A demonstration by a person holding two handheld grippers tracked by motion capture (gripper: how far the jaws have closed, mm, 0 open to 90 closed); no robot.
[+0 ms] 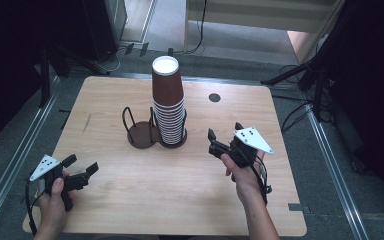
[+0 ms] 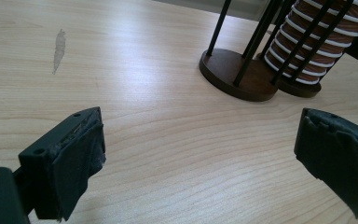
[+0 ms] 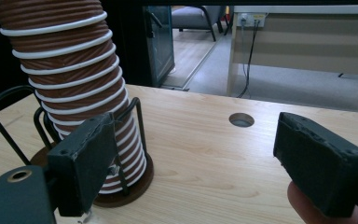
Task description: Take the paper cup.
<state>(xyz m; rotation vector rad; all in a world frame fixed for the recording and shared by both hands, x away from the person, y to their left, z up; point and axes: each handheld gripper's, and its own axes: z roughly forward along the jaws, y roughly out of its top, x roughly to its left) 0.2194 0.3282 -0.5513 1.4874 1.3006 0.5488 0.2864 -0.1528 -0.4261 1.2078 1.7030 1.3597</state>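
Observation:
A tall stack of brown paper cups [image 1: 168, 100] stands upside down in the right ring of a dark wire cup holder [image 1: 141, 134] at the table's middle. The holder's left ring is empty. The cup stack [image 3: 70, 79] rises close in front of the right gripper [image 1: 226, 132], which is open and empty, just right of the holder. My left gripper [image 1: 82, 165] is open and empty near the table's front left corner, pointing toward the holder [image 2: 242, 74] and the cup stack [image 2: 314, 42].
A wooden table [image 1: 130, 195] with a round cable hole [image 1: 214, 97] at the back right. A small grey scuff [image 2: 58, 46] marks the wood on the left. Black stands [image 1: 320, 65] and cables lie on the floor around the table.

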